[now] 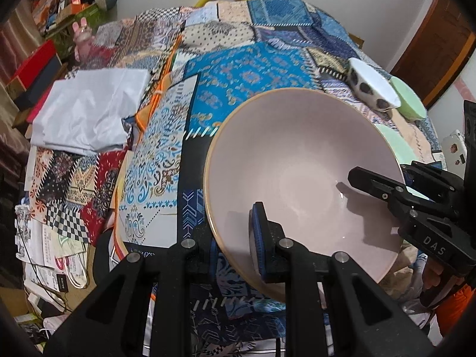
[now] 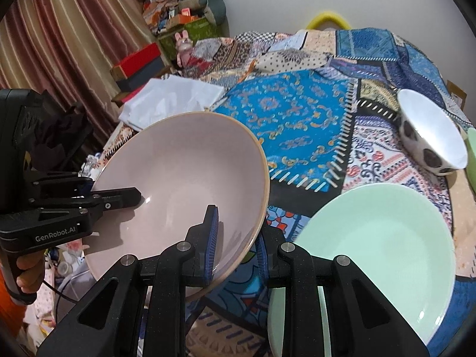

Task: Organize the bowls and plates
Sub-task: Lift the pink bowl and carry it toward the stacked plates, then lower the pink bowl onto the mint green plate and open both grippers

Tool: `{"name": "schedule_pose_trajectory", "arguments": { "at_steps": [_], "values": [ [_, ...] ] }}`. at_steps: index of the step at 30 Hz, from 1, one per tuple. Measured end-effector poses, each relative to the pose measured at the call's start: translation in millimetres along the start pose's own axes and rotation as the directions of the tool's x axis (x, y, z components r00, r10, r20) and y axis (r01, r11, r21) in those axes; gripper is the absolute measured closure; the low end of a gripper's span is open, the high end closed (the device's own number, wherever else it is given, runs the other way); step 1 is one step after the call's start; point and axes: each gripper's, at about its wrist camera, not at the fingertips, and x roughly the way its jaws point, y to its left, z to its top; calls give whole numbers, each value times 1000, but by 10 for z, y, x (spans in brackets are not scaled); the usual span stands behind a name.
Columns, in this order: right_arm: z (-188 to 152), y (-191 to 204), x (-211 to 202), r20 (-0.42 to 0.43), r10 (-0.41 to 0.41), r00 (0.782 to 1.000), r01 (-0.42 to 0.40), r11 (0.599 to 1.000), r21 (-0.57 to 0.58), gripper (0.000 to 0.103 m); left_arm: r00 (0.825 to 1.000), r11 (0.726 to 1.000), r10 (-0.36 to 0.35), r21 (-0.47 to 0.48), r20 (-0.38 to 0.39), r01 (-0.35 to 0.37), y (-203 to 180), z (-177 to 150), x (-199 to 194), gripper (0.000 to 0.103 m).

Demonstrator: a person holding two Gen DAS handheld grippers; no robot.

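— While both grippers clamp it, where is the pink bowl (image 2: 184, 178)?
— Tilted above the patchwork-covered bench (image 2: 297, 113). Left gripper (image 1: 235, 247) fingers are closed on its near rim, right gripper (image 2: 236, 245) fingers pinch the opposite rim.
— Other dishes?
— A green plate (image 2: 380, 250) just beside it; a spotted bowl (image 2: 428, 136) farther back.

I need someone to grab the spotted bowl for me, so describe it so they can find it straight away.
On the patchwork-covered table, look to the far right, beyond the pale green plate. The spotted bowl stands there next to a green dish. It alone is white with dark blotches on its outside.
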Motion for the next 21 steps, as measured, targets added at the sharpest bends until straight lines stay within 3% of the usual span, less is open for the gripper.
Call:
{"name": "schedule_pose_trajectory", "arguments": {
  "at_steps": [21],
  "values": [
    [-22,-4,272,-84,-7,996,6,1000,-12,79,997,999,0,-35,-78,-3,198,6,374,83]
  ]
}}
